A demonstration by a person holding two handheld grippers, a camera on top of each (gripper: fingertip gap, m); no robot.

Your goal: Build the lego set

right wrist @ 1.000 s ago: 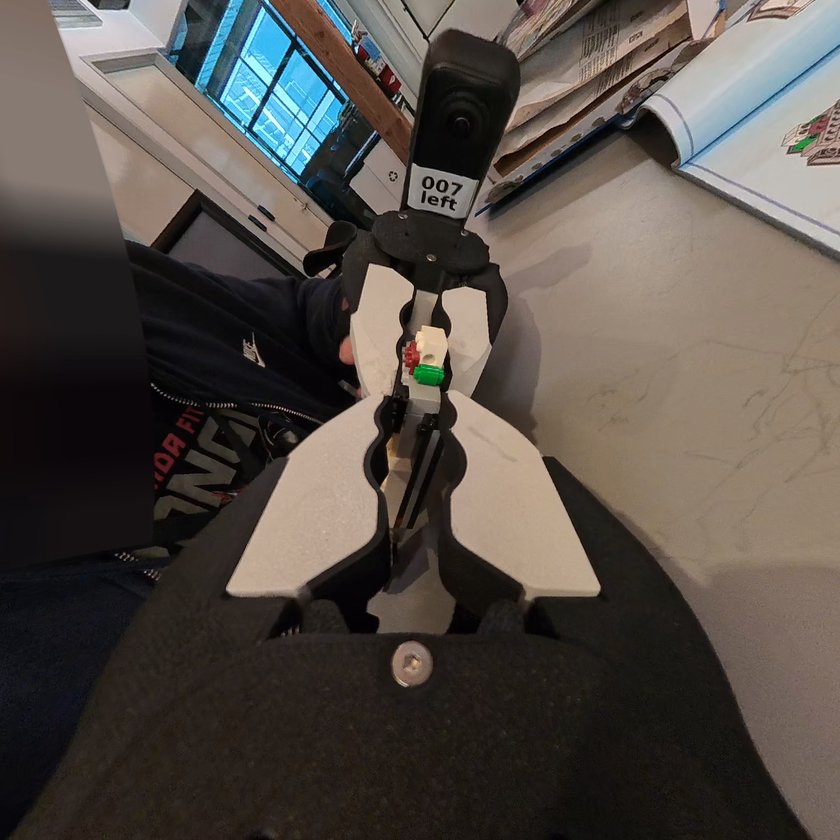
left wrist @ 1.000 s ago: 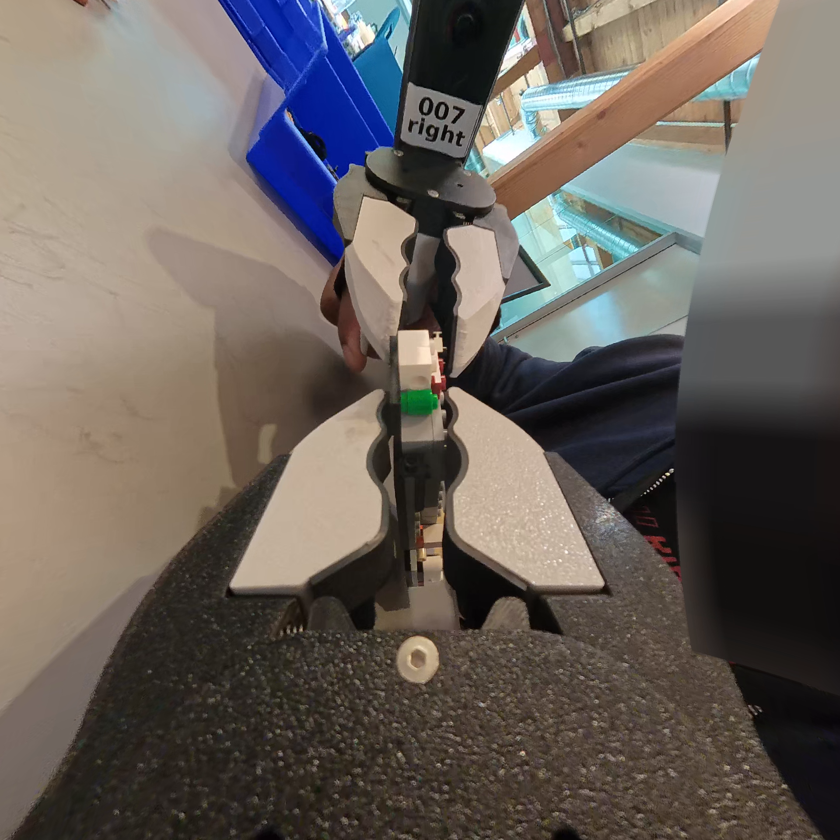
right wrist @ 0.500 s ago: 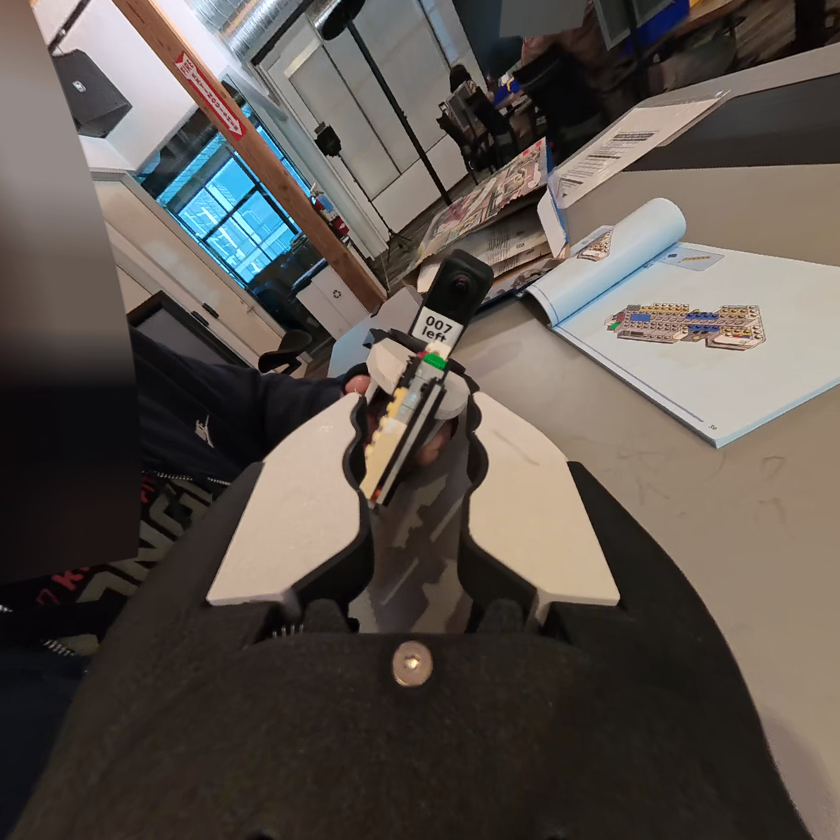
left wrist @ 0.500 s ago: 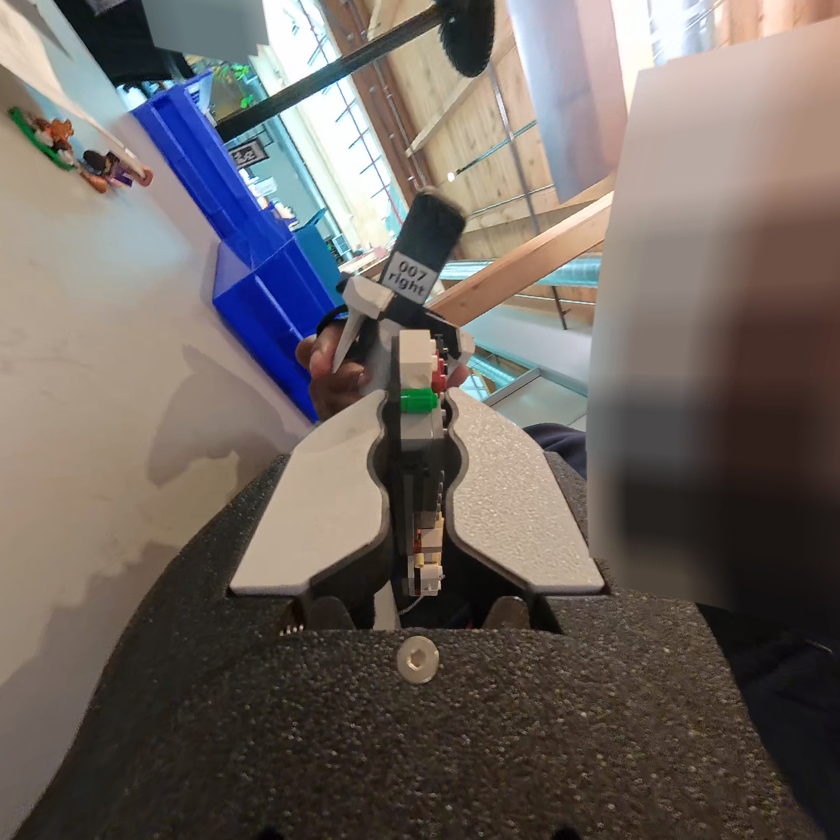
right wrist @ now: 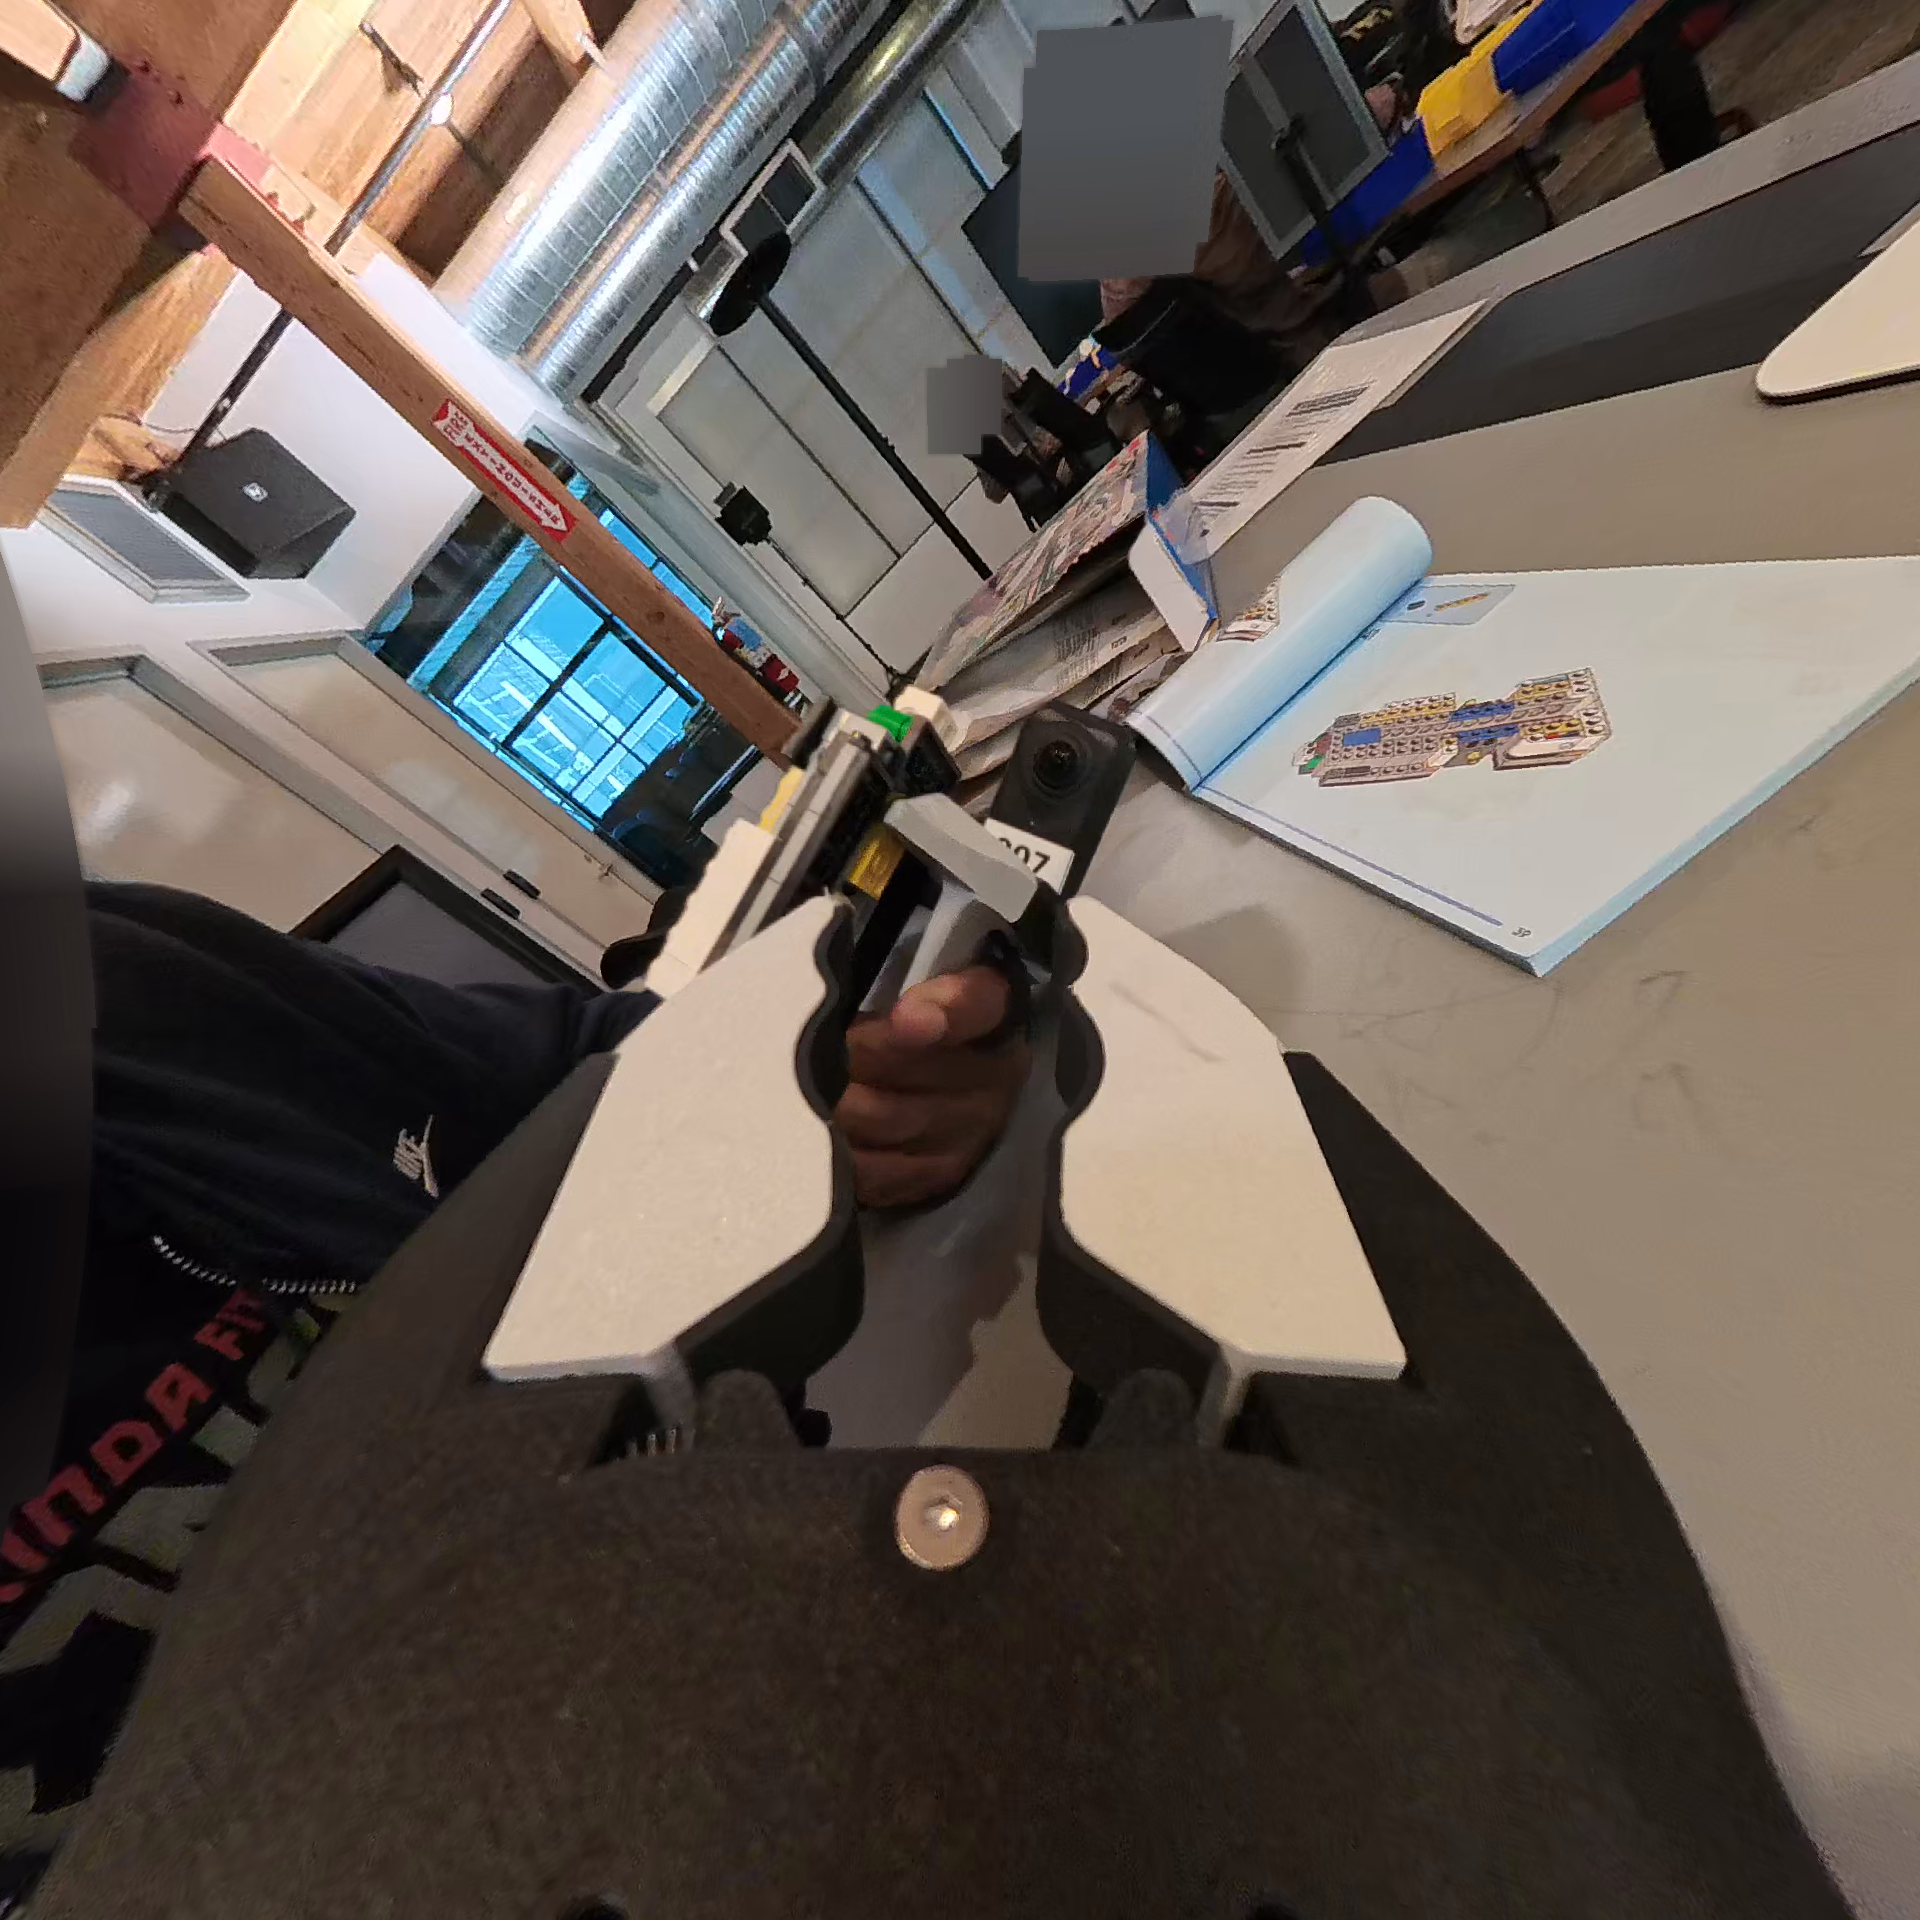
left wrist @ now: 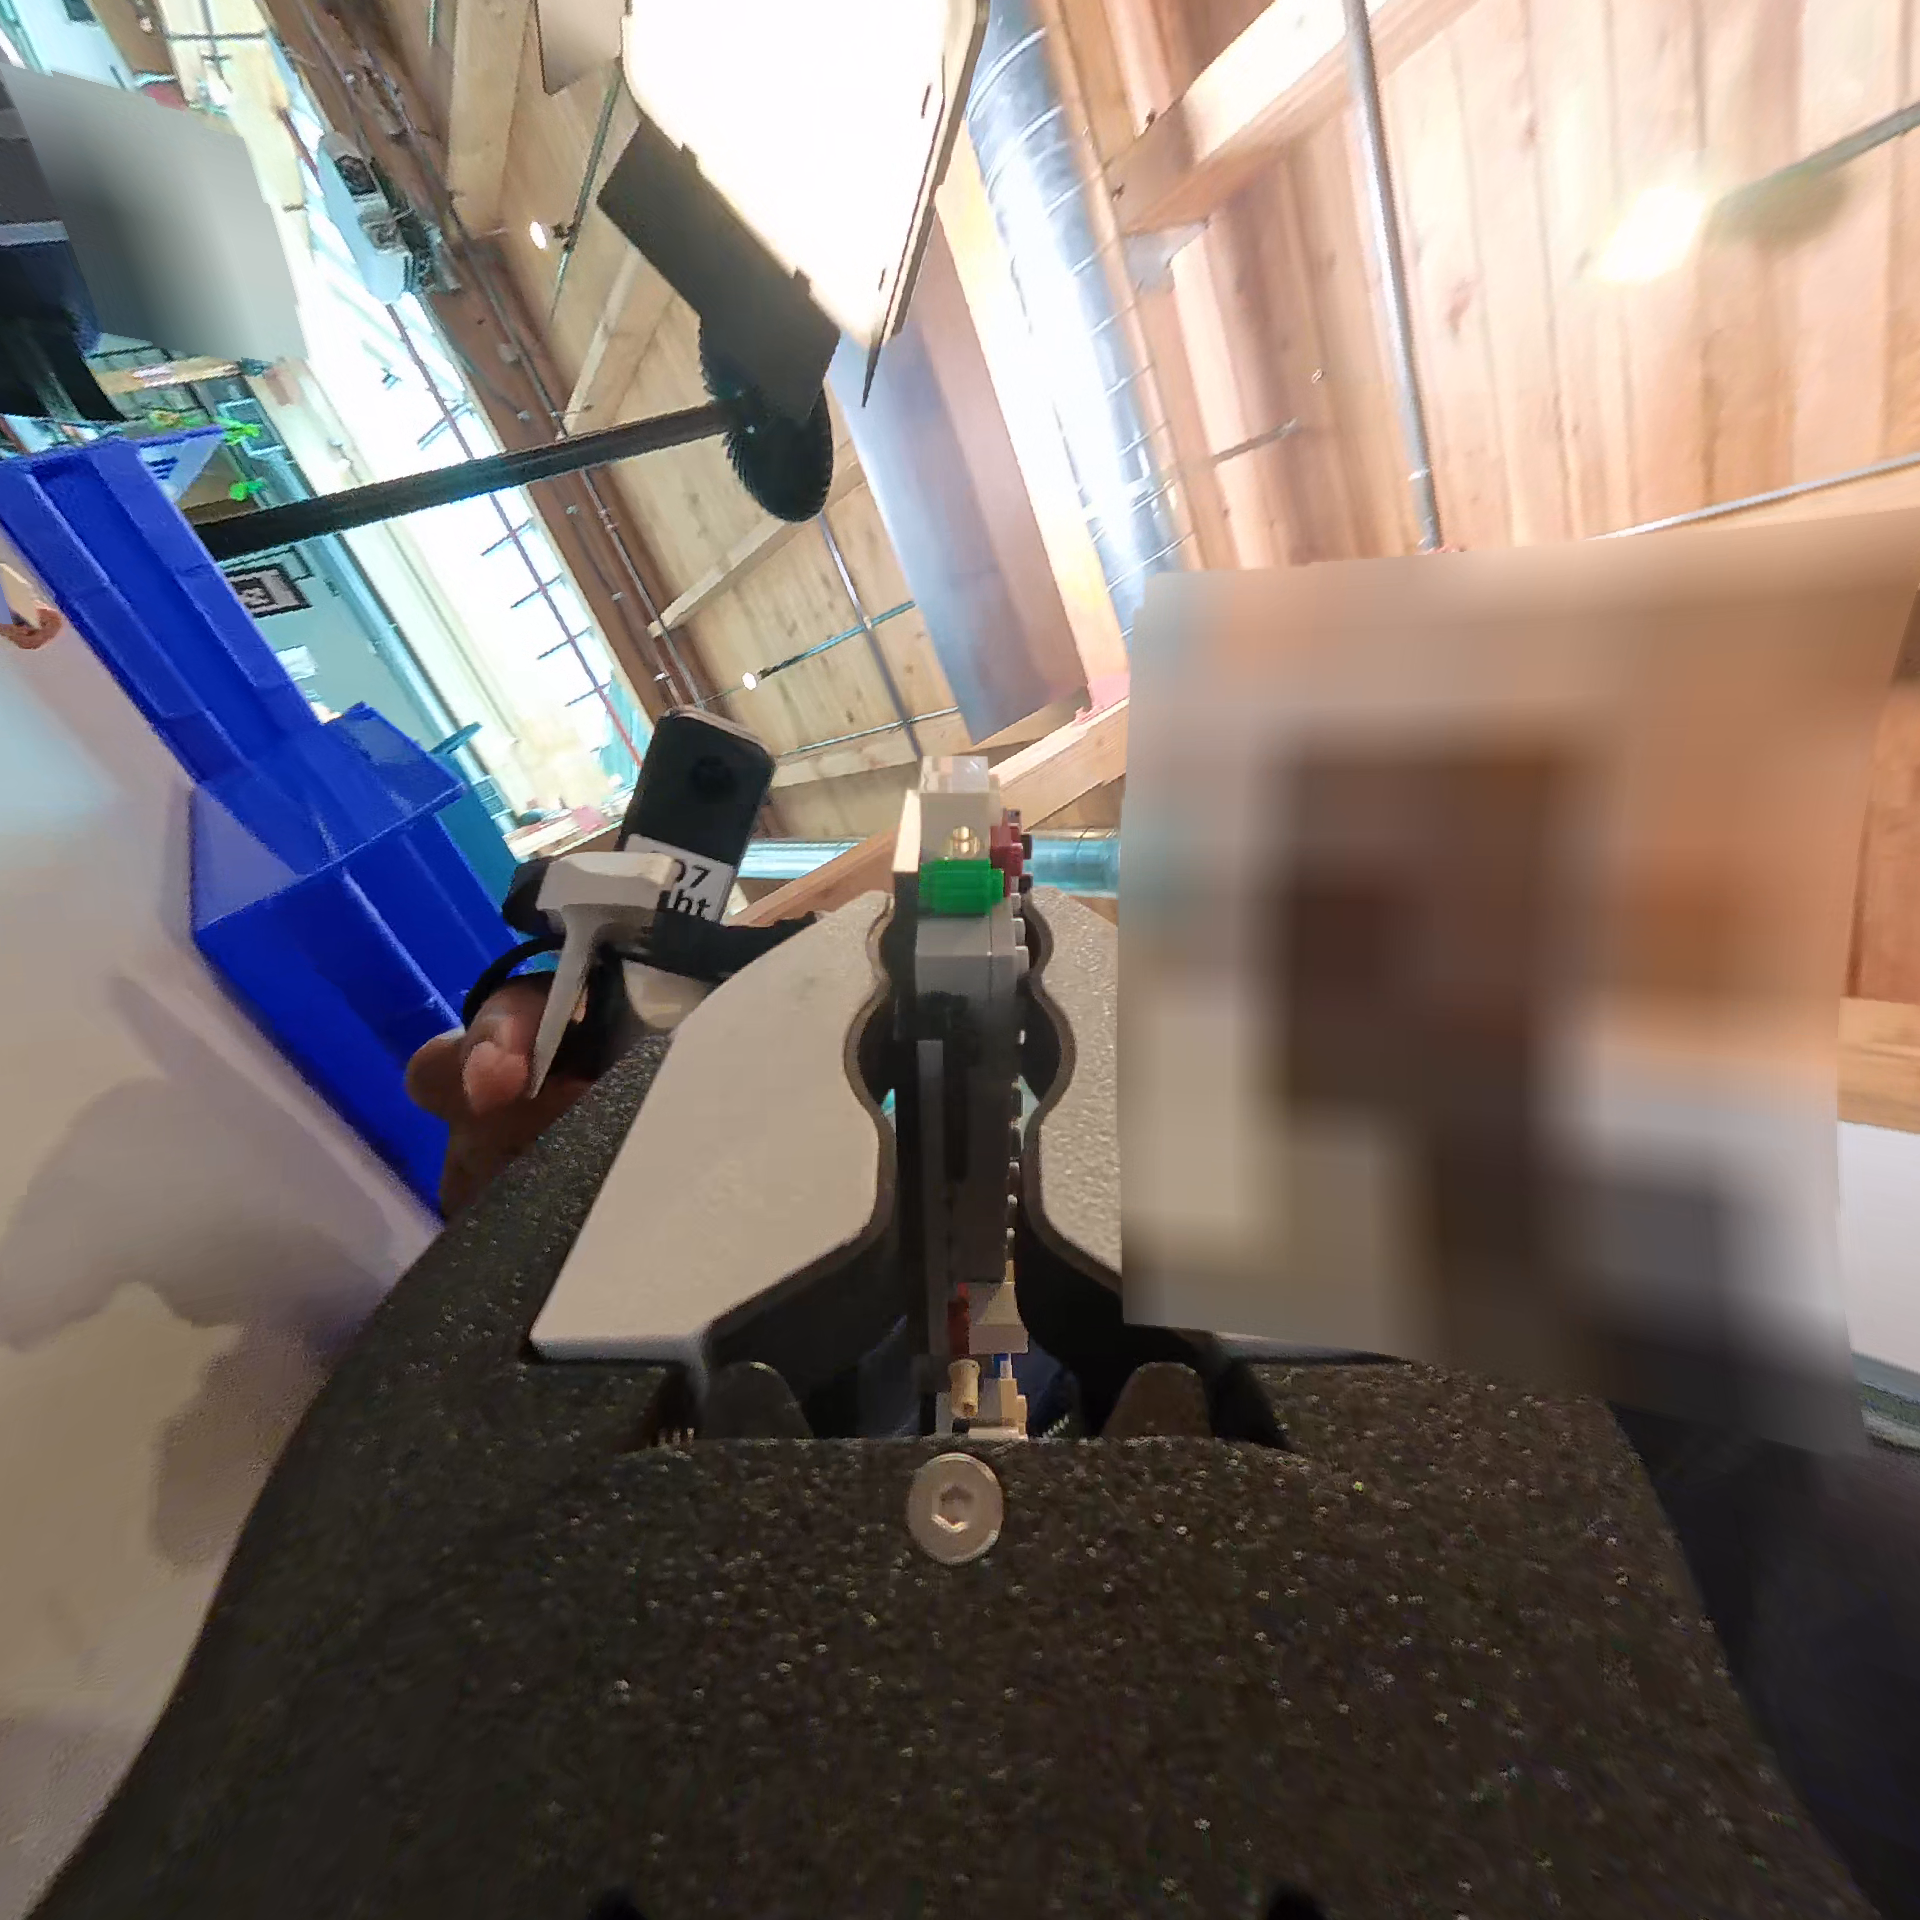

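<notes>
My left gripper [left wrist: 961, 914] is shut on a flat brick assembly [left wrist: 956, 966], grey with a white block and a green piece at its tip, held edge-on and raised off the table. In the right wrist view the same assembly [right wrist: 821, 800] sticks up from the left gripper [right wrist: 894, 842], which a hand holds. My right gripper [right wrist: 951, 935] is open and empty, a short way back from the assembly and not touching it. It also shows at the left of the left wrist view [left wrist: 592, 935], off to the side of the assembly.
Blue storage bins [left wrist: 260, 883] stand on the table at the left. An open instruction booklet [right wrist: 1610, 779] and a pile of papers [right wrist: 1081, 613] lie on the grey table [right wrist: 1610, 1195]. A person's dark sleeve [right wrist: 312, 1091] is at the left. Left tips to right tips: about 5 cm.
A second ago both grippers gripped the assembly. My right gripper has opened, let go and drawn away to the side. My left gripper has kept its hold and tilted upward.
</notes>
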